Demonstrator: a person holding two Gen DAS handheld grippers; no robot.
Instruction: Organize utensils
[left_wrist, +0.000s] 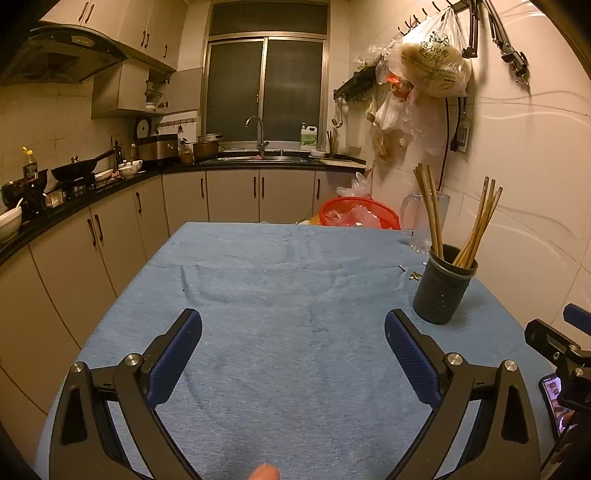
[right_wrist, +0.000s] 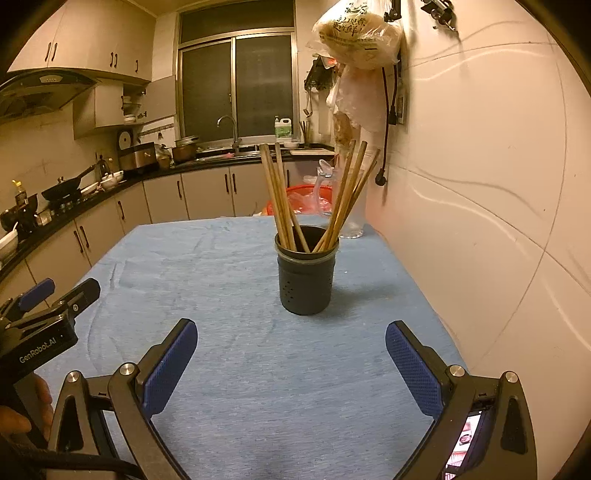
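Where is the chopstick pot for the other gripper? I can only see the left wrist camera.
Observer: The dark chopstick holder stands straight ahead of the right gripper, upright on the blue cloth.
Operator: Is that gripper holding anything?
Observer: No. Its jaws are wide open with nothing between them.
Operator: Can you see my left gripper from there?
Observer: Yes. The left gripper shows at the left edge of the right wrist view, with a hand gripping its handle.

left claw (left_wrist: 293, 325) gapes empty over blue cloth (left_wrist: 280, 280); chopsticks (left_wrist: 480, 225) upright in dark holder (left_wrist: 441, 291).
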